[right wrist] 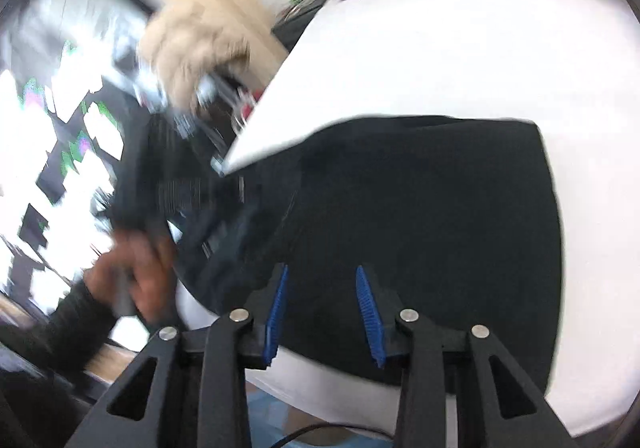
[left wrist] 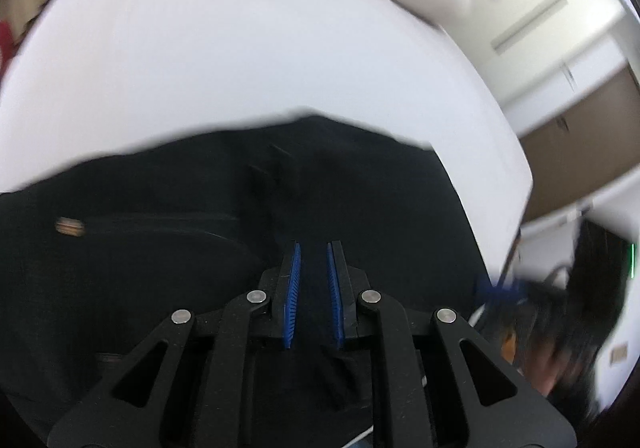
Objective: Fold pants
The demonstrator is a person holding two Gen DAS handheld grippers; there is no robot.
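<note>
The right gripper (right wrist: 322,312), a black linkage claw with blue ribbed pads, stands partly open with nothing between its jaws, hovering over the black fabric pants (right wrist: 420,228). The left gripper (left wrist: 314,288) shows a narrow gap between its pads; dark cloth lies under it, but a pinch cannot be confirmed. The pants lie in a compact dark slab on the white flat table (right wrist: 460,60), one edge hanging off the near left corner. Judgement: a fold looks just laid. For the next grip, take matching corners, lift evenly, and align edges before setting down.
</note>
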